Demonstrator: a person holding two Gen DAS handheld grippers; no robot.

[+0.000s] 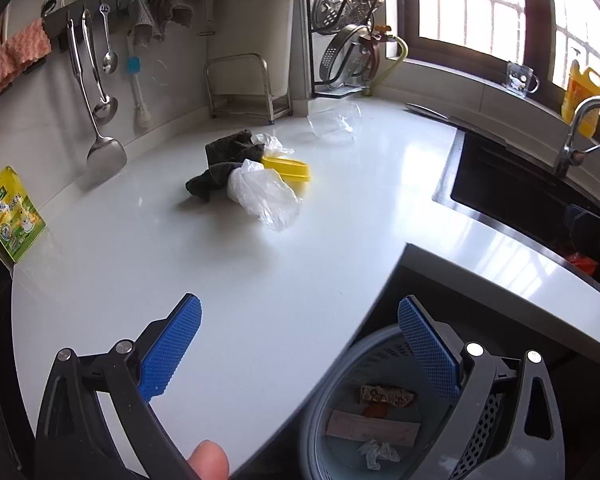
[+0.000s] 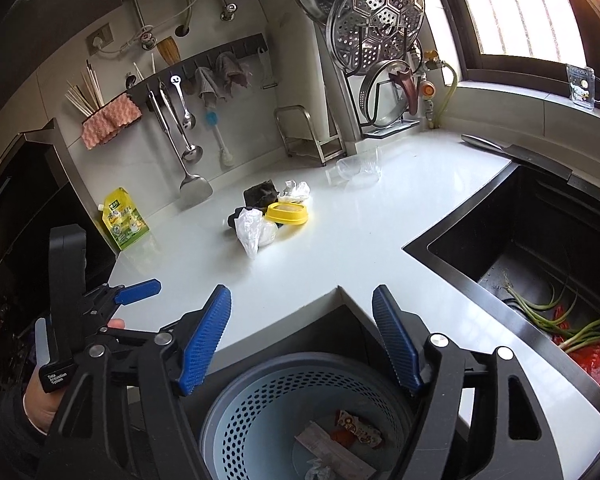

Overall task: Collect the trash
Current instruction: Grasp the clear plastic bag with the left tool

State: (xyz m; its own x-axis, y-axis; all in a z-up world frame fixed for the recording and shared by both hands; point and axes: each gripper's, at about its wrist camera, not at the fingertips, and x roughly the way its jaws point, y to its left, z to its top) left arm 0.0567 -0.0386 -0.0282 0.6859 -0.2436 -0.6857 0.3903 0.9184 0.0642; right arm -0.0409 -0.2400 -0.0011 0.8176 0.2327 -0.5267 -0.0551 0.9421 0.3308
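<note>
Hovering wide open and empty, the left gripper [image 1: 300, 344] and the right gripper [image 2: 302, 336] hang over the counter edge. Below their jaws sits the perforated bin [image 2: 260, 404], holding scraps. Ahead of both, well apart, a clear plastic bag [image 1: 266, 194] lies against a yellow lid [image 1: 290, 170] and dark cloth [image 1: 224, 160].

Left gripper [image 1: 300, 344] spread wide, empty, over the counter [image 1: 220, 280] edge. Perforated bin [image 1: 332, 420] below holds wrappers and a crumpled tissue [image 1: 378, 454]. Mid-counter: dark cloth [image 1: 224, 164], plastic bag [image 1: 268, 196], yellow lid [image 1: 290, 168], touching. Clear cup [image 1: 336, 120] on its side beyond.
</note>
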